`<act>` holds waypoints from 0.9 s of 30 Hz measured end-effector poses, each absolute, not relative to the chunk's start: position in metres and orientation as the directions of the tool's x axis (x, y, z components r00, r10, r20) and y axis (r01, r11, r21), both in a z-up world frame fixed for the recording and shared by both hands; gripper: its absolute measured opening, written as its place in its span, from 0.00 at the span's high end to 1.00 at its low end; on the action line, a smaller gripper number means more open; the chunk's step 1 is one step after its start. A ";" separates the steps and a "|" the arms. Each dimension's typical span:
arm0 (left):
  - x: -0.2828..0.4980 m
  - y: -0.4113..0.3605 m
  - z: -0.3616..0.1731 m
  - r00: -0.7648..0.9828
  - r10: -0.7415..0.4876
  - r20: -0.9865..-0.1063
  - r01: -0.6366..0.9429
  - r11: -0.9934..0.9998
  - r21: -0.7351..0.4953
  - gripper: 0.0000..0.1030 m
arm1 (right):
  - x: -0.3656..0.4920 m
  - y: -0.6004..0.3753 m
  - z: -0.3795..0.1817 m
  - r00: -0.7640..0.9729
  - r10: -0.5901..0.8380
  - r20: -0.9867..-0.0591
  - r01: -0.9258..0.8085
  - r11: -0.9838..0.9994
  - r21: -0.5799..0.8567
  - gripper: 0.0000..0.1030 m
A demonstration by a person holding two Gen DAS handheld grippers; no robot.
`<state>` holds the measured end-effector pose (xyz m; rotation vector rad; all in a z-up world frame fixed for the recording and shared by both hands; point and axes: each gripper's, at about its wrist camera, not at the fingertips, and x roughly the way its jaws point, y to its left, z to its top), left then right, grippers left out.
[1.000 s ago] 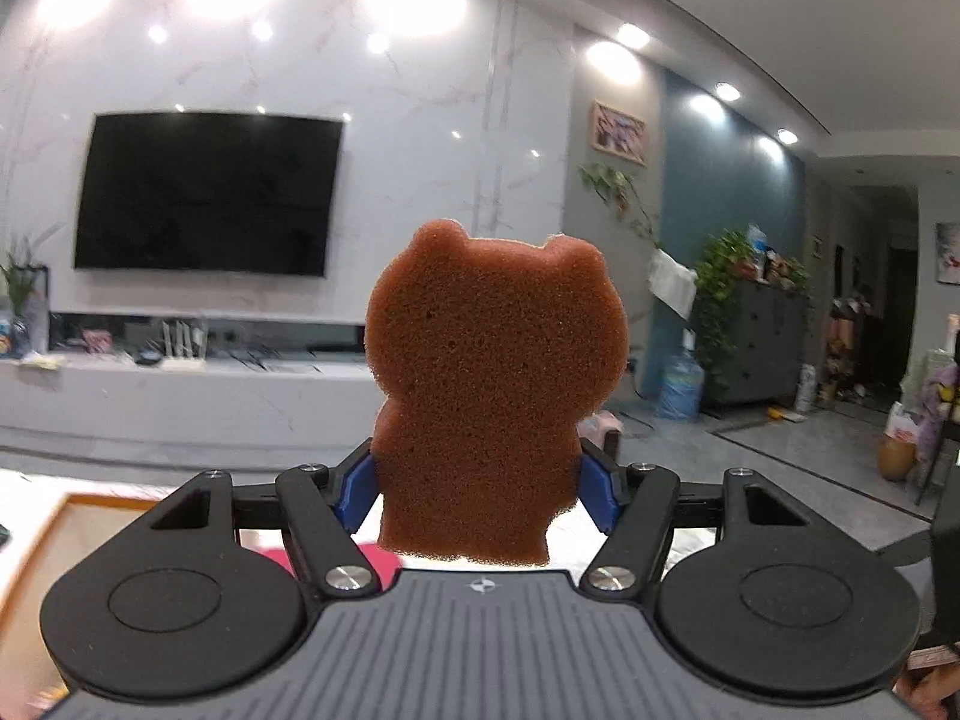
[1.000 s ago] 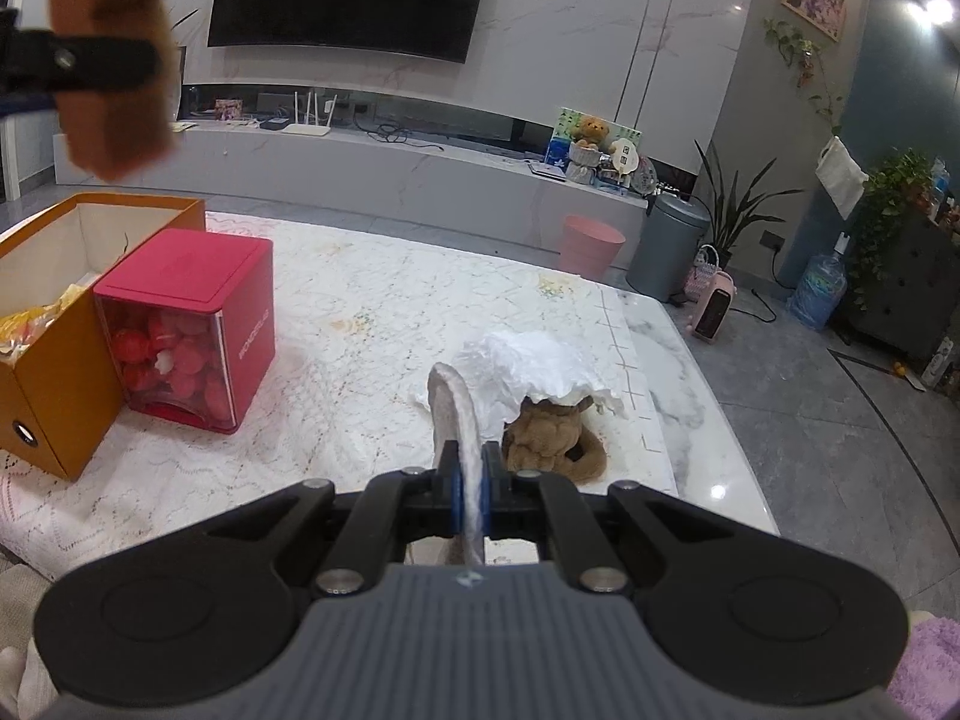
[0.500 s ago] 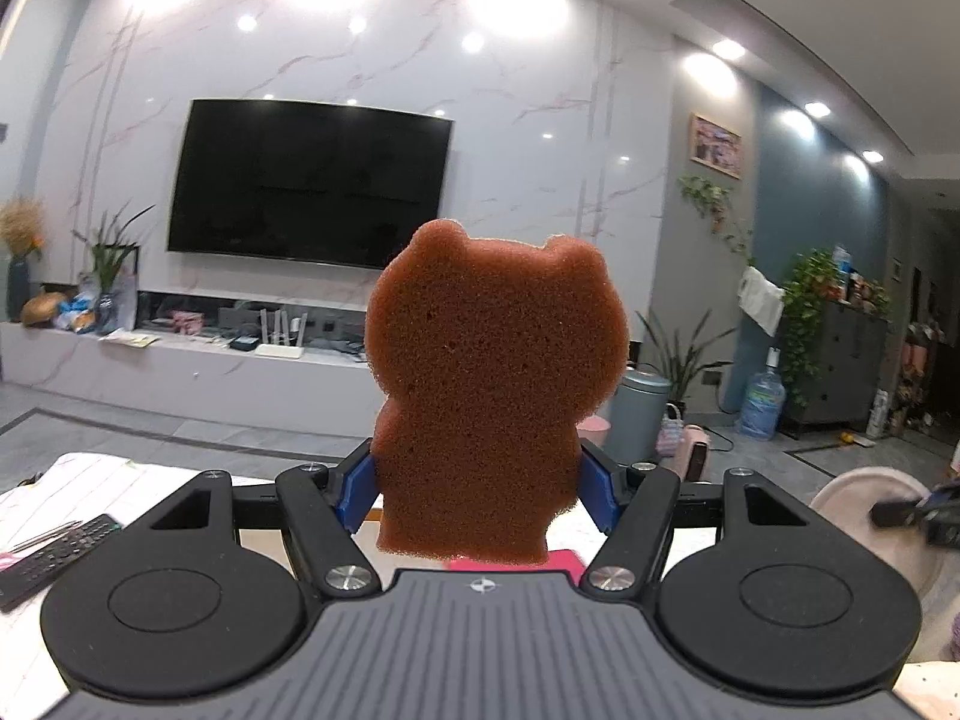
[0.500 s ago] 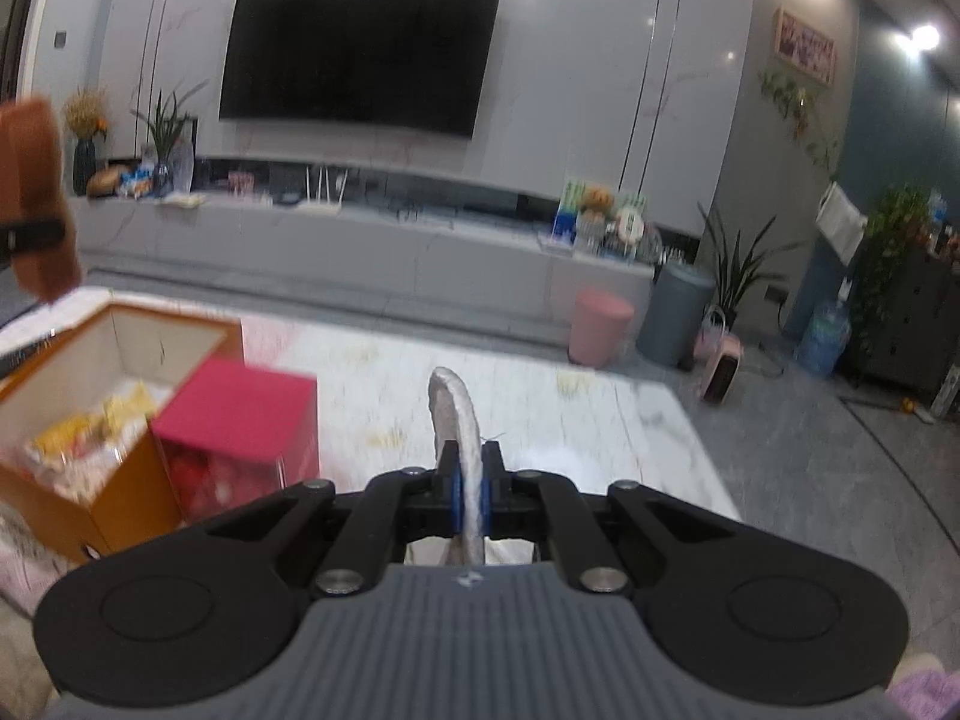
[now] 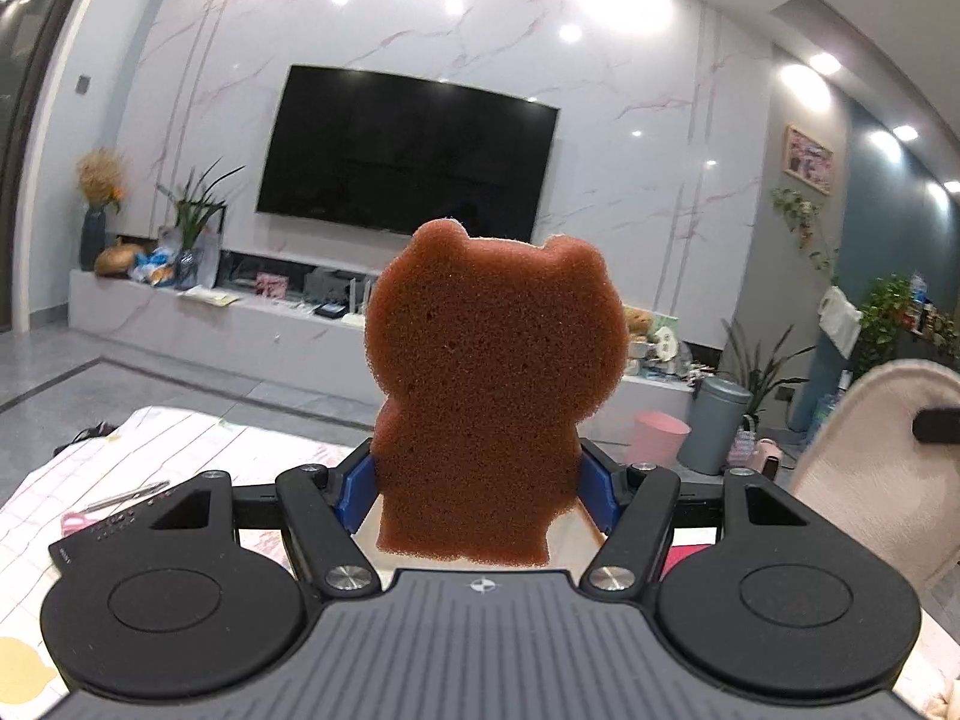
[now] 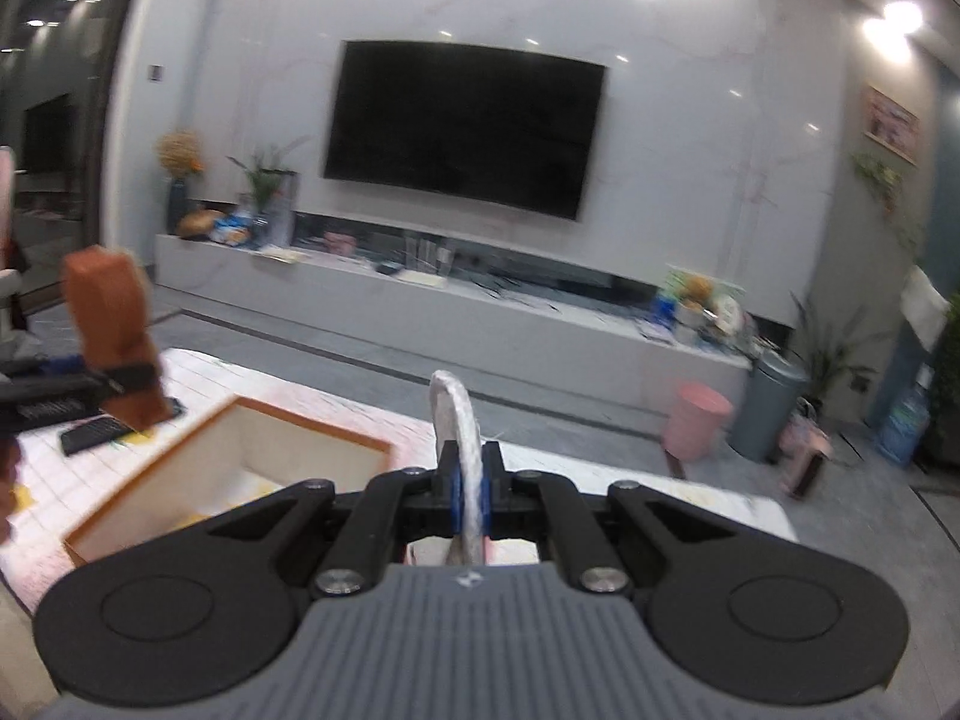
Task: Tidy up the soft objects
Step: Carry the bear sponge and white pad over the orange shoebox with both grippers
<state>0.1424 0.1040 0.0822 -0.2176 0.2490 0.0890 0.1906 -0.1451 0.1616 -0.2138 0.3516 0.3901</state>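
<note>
A brown bear-shaped sponge (image 5: pixel 489 384) stands upright between the blue pads of my left gripper (image 5: pixel 477 483), which is shut on its lower body. From the right wrist view the same sponge (image 6: pixel 111 330) shows edge-on at the left, above the table. My right gripper (image 6: pixel 467 489) is shut on a thin, pale fuzzy pad (image 6: pixel 459 426), seen edge-on. That pad (image 5: pixel 876 456) shows flat at the right edge of the left wrist view. An open orange box (image 6: pixel 240 468) with a pale inside lies below and between the two grippers.
A white patterned cloth covers the table (image 5: pixel 180 450), with a black remote (image 6: pixel 93 435) and pink-handled scissors (image 5: pixel 114 504) on its left part. Behind stand a TV wall, a low console, a pink bin (image 6: pixel 699 426) and a grey bin (image 6: pixel 774 405).
Both grippers have swung left and the right one has risen. The red box and the pile on the table have dropped out of the right wrist view; the orange box now lies just below.
</note>
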 end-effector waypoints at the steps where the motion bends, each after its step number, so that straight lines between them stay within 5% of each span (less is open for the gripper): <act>1: 0.145 0.107 0.080 0.962 0.066 -0.265 -0.123 0.970 -0.207 0.25 | 0.192 -0.135 0.163 0.862 0.351 -0.367 -0.422 0.897 -0.134 0.97; 14: 0.141 0.129 0.066 0.952 0.159 -0.262 -0.218 0.952 -0.214 0.25 | 0.241 -0.027 0.153 0.780 0.499 -0.378 -0.571 0.814 -0.106 0.97; 27: 0.139 0.158 0.066 0.946 0.172 -0.276 -0.256 0.916 -0.309 0.25 | 0.344 0.028 0.077 0.609 0.608 -0.509 -0.586 0.778 0.229 0.96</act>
